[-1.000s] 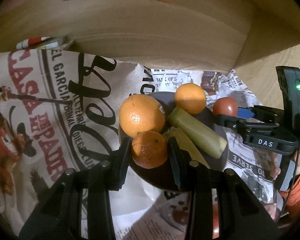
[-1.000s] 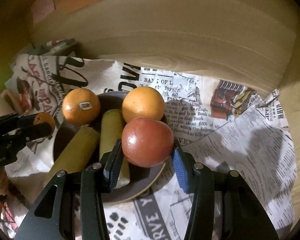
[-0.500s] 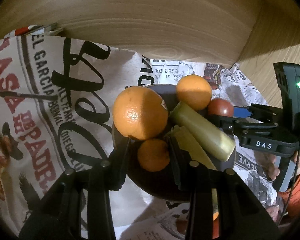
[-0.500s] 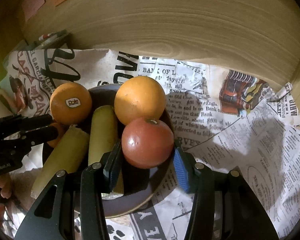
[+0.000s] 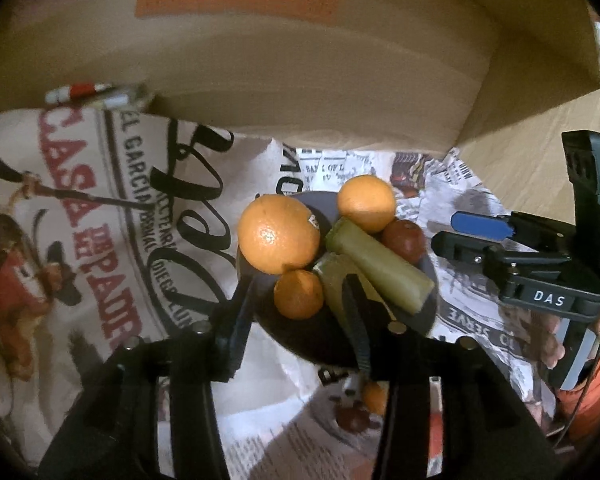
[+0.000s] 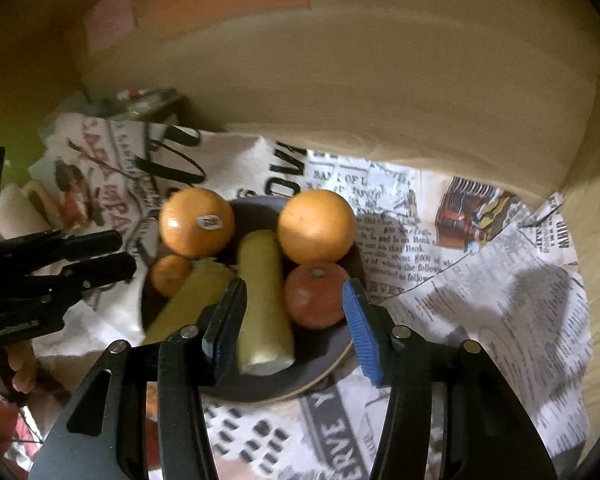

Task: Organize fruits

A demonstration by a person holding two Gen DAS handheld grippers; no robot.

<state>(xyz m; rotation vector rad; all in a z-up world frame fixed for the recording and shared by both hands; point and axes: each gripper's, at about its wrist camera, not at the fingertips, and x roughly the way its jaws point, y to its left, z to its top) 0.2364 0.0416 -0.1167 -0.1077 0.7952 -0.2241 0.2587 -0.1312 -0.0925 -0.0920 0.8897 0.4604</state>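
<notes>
Fruit crowds the dark plate (image 6: pixel 332 368); open newspaper (image 6: pixel 500 320) lies right of it, and a wooden wall (image 6: pixel 380 100) closes the back.

Fruits (image 6: pixel 316 226) piled on dark plate (image 6: pixel 324 372)

Left wrist: we look down, close, from the near-left over the dark plate (image 5: pixel 428 312) | Right wrist: we look down, close, from the near-right over that plate (image 6: pixel 320 376) | Shared: plate, fruit, newsprint sheet (image 5: pixel 100 216), each other's gripper.
</notes>
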